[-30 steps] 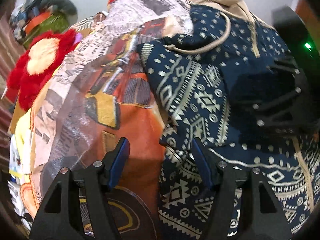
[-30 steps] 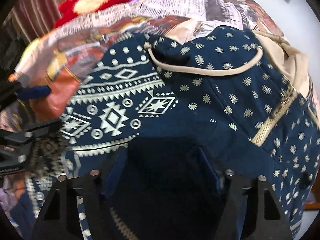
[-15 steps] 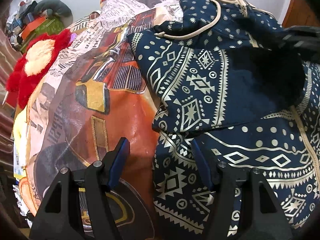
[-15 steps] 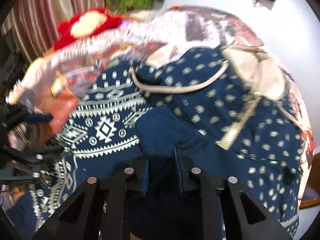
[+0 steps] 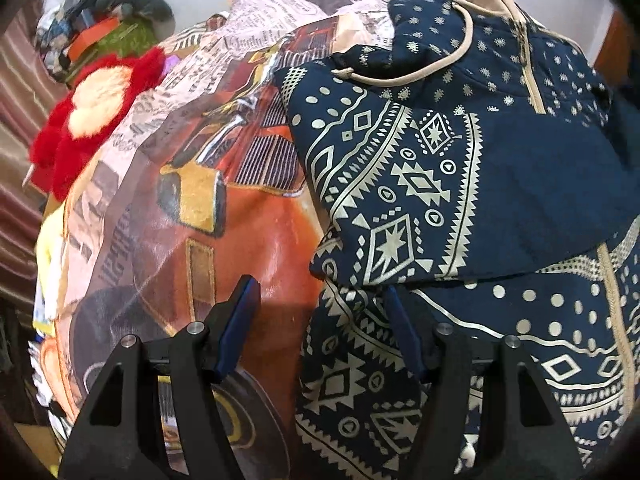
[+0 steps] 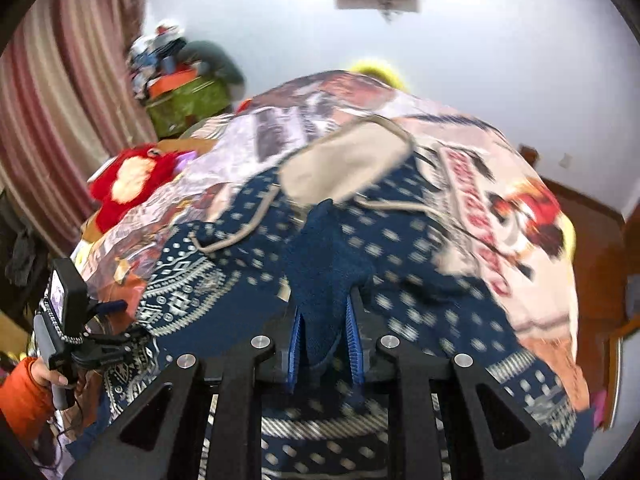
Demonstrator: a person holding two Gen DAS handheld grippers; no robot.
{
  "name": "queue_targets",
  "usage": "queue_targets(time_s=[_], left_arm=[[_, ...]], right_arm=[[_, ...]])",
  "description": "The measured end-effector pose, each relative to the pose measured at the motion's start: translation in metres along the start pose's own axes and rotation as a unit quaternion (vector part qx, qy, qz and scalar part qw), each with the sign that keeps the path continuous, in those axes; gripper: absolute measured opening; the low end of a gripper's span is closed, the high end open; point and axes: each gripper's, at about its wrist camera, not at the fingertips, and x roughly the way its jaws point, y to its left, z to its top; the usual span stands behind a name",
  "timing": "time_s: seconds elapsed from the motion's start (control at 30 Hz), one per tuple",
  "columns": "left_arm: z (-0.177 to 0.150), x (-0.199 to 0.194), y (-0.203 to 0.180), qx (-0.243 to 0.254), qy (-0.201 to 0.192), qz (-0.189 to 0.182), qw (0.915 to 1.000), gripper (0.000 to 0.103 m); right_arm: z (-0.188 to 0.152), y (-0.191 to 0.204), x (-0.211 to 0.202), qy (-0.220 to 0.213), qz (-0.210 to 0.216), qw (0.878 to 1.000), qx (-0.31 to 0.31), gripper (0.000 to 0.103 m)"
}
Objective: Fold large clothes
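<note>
We see a bed covered by a glossy printed blanket (image 5: 192, 216) of newspaper text and orange and yellow car pictures. Ahead of the right tool (image 6: 325, 354), a large navy hooded garment with cream geometric print and a beige drawstring (image 5: 440, 184) lies spread directly on that blanket, its beige-lined hood (image 6: 344, 168) at the far end. Beyond the left tool (image 5: 320, 324) and off to its left, a fluffy red and cream plush toy (image 5: 92, 120) rests at the blanket's edge.
</note>
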Motion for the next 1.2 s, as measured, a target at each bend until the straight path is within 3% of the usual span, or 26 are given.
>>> queue_targets(time_s=[0.37, 0.5, 0.6, 0.67, 0.73, 0.8, 1.0, 1.2], left_arm=[[-0.005, -0.034, -0.005, -0.008, -0.009, -0.016, 0.9998, 0.064], [0.004, -0.052, -0.017, 0.002, -0.026, -0.023, 0.9994, 0.064], [0.014, -0.066, -0.03, 0.016, -0.044, -0.025, 0.9986, 0.064], [0.021, -0.078, -0.04, 0.026, -0.062, -0.03, 0.9973, 0.064], [0.028, -0.089, -0.052, 0.033, -0.078, -0.039, 0.9957, 0.064], [0.038, -0.098, -0.065, 0.035, -0.09, -0.054, 0.9939, 0.065], [0.064, -0.106, -0.11, 0.044, -0.117, -0.091, 0.9879, 0.073], [0.082, -0.075, -0.158, 0.068, -0.098, -0.103, 0.9875, 0.073]], right_arm=[[-0.065, -0.079, 0.015, 0.089, 0.003, 0.99, 0.106, 0.017], [-0.075, -0.088, 0.01, 0.1, 0.001, 0.987, 0.127, 0.025], [-0.077, -0.094, -0.006, 0.09, -0.015, 0.988, 0.125, 0.028], [-0.078, -0.102, -0.02, 0.076, -0.024, 0.988, 0.129, 0.038], [-0.076, -0.109, -0.036, 0.058, -0.034, 0.989, 0.132, 0.056], [-0.076, -0.118, -0.056, 0.036, -0.049, 0.989, 0.133, 0.063], [-0.087, -0.16, -0.104, 0.007, -0.088, 0.983, 0.164, 0.072], [-0.129, -0.217, -0.117, 0.03, -0.103, 0.967, 0.232, 0.074]])
